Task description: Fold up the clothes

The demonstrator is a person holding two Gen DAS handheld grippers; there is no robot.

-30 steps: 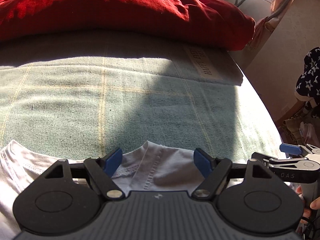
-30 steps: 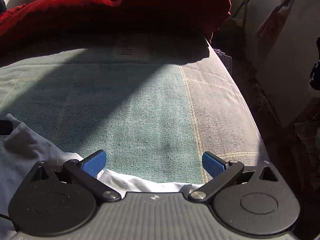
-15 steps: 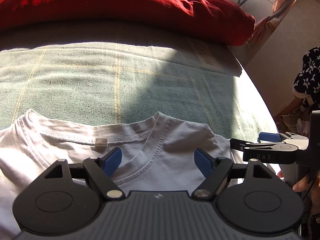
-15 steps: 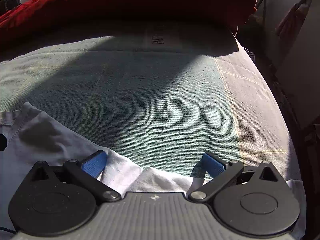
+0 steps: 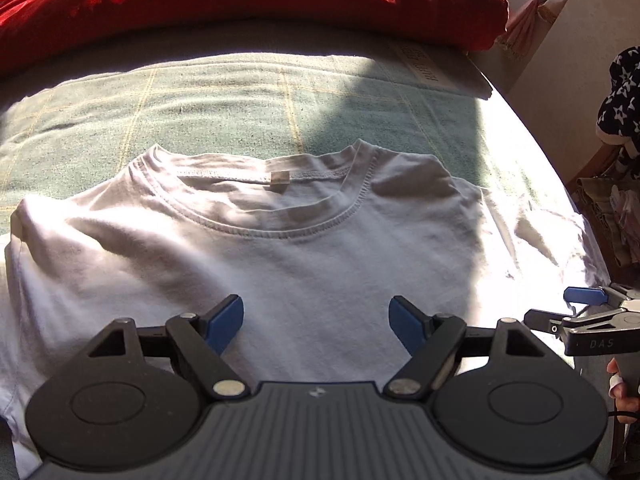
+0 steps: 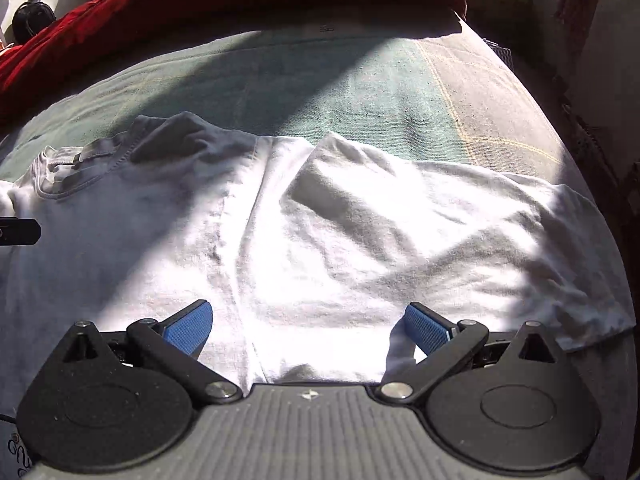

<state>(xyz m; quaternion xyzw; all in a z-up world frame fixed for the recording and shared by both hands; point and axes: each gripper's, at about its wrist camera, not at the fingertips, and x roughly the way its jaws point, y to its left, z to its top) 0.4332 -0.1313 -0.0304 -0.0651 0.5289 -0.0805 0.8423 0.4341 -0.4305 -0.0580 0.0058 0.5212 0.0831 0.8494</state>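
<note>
1. Left gripper [image 5: 316,320], jaws spread and empty, sits at lower centre over the white T-shirt [image 5: 280,248].
2. Right gripper [image 6: 308,326], likewise spread, sits over its sleeve [image 6: 460,240].
3. T-shirt lies flat on the green bedspread [image 5: 240,100].

White T-shirt [image 5: 320,248] flat, collar up

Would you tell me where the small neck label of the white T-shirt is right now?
In the left wrist view the neck label sits at centre, inside the back of the white T-shirt's collar, ahead of the open left gripper, with the green blanket beyond.
</note>
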